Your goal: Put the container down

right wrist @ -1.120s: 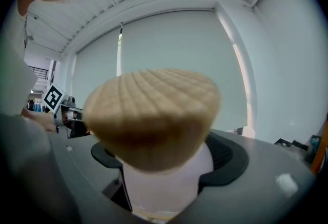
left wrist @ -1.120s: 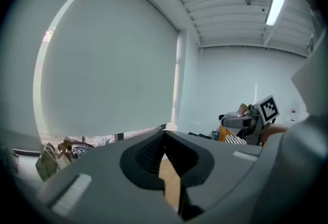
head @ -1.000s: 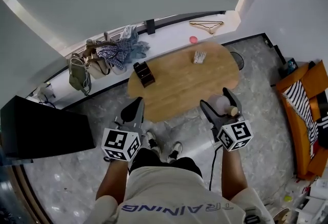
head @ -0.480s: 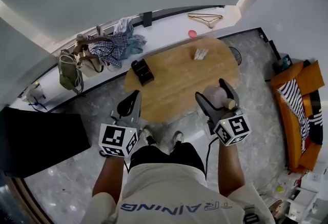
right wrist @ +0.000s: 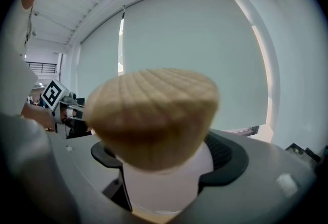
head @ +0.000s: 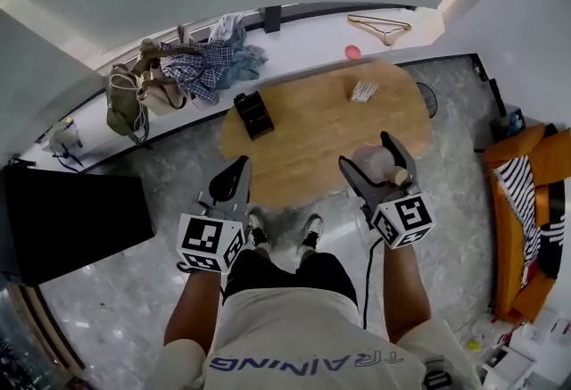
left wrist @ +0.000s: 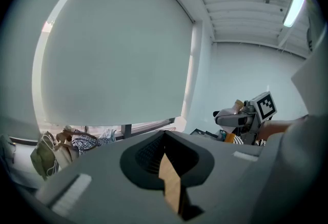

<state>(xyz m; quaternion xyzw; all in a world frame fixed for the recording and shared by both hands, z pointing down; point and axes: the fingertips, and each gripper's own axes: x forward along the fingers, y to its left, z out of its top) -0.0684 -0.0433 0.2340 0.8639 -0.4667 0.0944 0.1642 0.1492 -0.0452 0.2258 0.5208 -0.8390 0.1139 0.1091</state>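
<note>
Wearing a shirt [head: 308,352] printed TRAINING, you're clamping the right gripper [head: 367,153] on a smooth white container [right wrist: 164,183] with a ribbed wooden lid [right wrist: 152,113], the left gripper [head: 237,168] pressing its jaws together.

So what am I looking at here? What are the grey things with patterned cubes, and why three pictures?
No robot here: a person holds a two-fingered tool in each hand. The cubes are part of the tools. The wide picture comes from a camera on the person's head, looking down; the other two from cameras riding on the tools. The left gripper is empty, fingers together. The right gripper grips a pale container with a wooden lid, by the near edge of the oval wooden table. On it lie a dark box and a small packet.
</note>
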